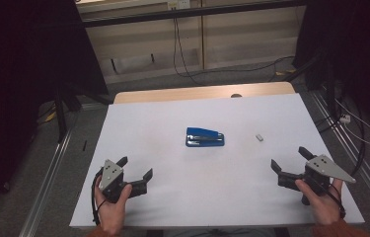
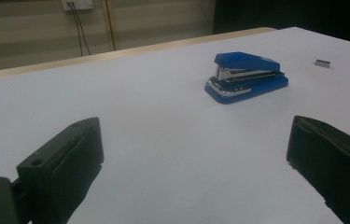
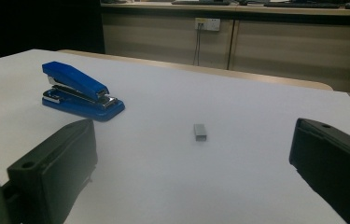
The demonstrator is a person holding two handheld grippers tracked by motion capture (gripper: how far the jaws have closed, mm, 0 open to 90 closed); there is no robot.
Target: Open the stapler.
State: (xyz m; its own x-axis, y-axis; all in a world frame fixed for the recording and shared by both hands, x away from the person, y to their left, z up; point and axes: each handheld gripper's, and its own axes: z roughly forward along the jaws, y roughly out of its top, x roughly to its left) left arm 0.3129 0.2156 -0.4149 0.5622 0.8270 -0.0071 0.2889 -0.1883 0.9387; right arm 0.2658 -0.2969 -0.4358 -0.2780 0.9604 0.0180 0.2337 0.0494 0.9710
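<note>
A blue plastic stapler with a metal base (image 1: pixel 205 137) lies mid-table, a small grey staple block (image 1: pixel 259 138) just right of it, while the left gripper (image 1: pixel 134 168) and right gripper (image 1: pixel 291 158), nearer the person, gape empty either side.

the small grey block (image 1: pixel 259 138) is too small to identify; person's forearms cut off.
</note>
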